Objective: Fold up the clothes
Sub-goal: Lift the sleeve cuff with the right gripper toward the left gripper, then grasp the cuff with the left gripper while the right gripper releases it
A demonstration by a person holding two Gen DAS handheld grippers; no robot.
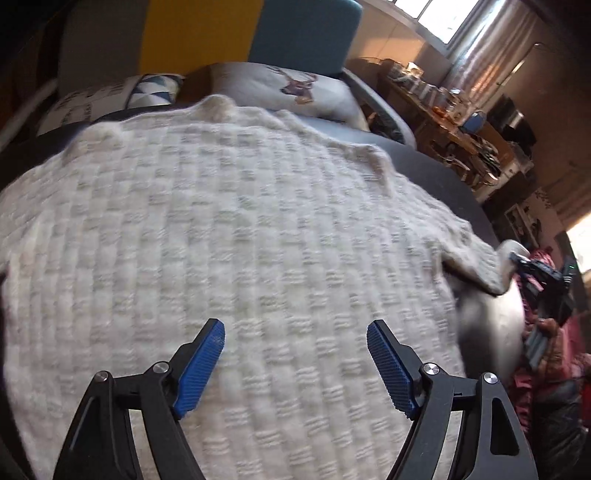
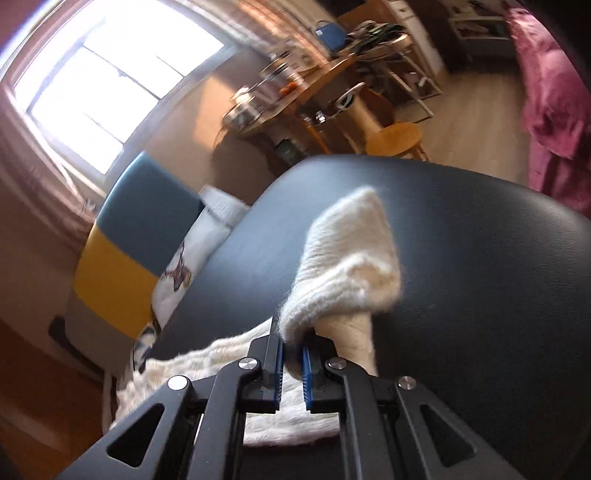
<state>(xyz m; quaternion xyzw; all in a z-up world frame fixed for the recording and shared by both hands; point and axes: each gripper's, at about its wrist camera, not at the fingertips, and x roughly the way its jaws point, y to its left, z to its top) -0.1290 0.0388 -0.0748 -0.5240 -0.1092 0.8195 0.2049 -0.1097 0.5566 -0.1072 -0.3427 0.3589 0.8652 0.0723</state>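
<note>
A cream knitted sweater (image 1: 229,229) lies spread across a dark round table (image 1: 436,173). My left gripper (image 1: 295,334) hovers just above its middle, open wide, with nothing between the blue pads (image 1: 201,369). In the right wrist view, my right gripper (image 2: 293,343) is shut on a corner of the sweater (image 2: 351,266), which stands up lifted over the black tabletop (image 2: 480,258). At the far right of the left wrist view, the right gripper (image 1: 543,277) shows at the sweater's raised edge.
A sofa with grey, yellow and teal panels (image 1: 207,33) and printed cushions (image 1: 291,88) sits behind the table. A cluttered wooden desk (image 2: 295,96) and stool (image 2: 395,140) stand beyond. Pink fabric (image 2: 554,103) hangs at the right.
</note>
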